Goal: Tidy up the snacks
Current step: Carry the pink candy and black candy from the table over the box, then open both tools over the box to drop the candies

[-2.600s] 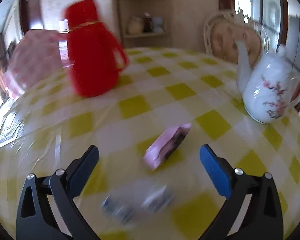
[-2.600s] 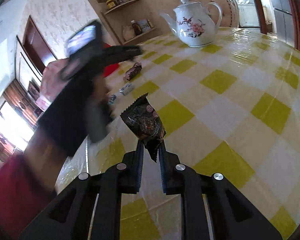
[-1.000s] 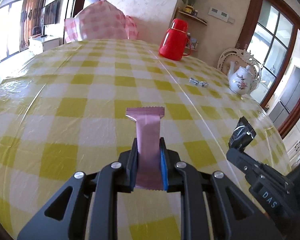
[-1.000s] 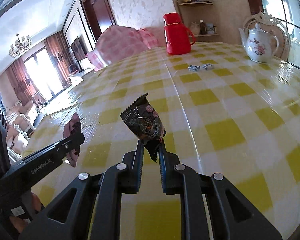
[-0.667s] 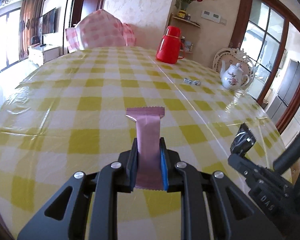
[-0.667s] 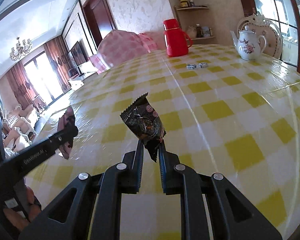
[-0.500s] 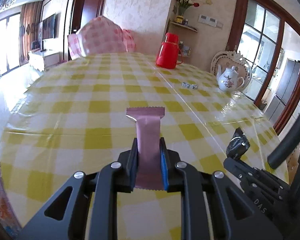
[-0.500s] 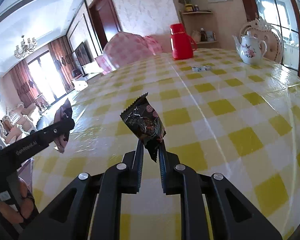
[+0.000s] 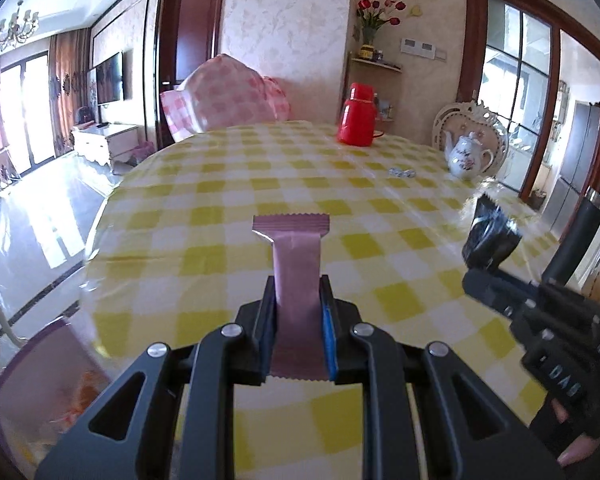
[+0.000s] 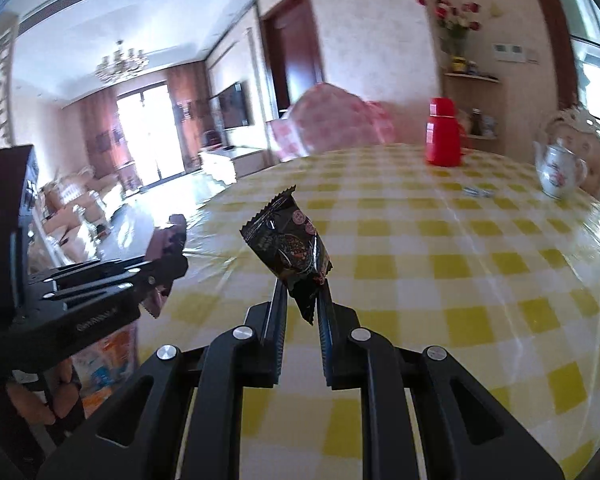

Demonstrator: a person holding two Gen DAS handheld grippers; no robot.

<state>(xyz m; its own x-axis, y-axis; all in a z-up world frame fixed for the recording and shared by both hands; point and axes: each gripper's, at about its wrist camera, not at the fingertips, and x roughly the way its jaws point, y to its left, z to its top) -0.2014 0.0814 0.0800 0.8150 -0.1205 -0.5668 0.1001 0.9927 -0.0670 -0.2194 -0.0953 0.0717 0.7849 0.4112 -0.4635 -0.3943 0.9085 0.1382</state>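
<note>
- Left gripper [image 9: 298, 316] clamps pink snack bar [image 9: 296, 264]: matte wrapper, crimped end, long axis pointing away, above tabletop's [image 9: 228, 216] near edge.
- Right gripper [image 10: 302, 312] pinches dark printed snack packet [image 10: 290, 246], tilted left.

Two tools, each with a snack, above the near edge of the tabletop [image 9: 228, 184].

The left tool [image 9: 298, 292] pinches a bar [image 9: 296, 264] that stands up. The right tool [image 10: 302, 300] pinches a packet [image 10: 290, 246] and sits to the right of the left one. Far back on the tabletop stands a flask [image 9: 357, 115]. A teapot [image 9: 469, 157] is to its right, with two small candies [image 9: 401, 172] in front, between them.
</note>
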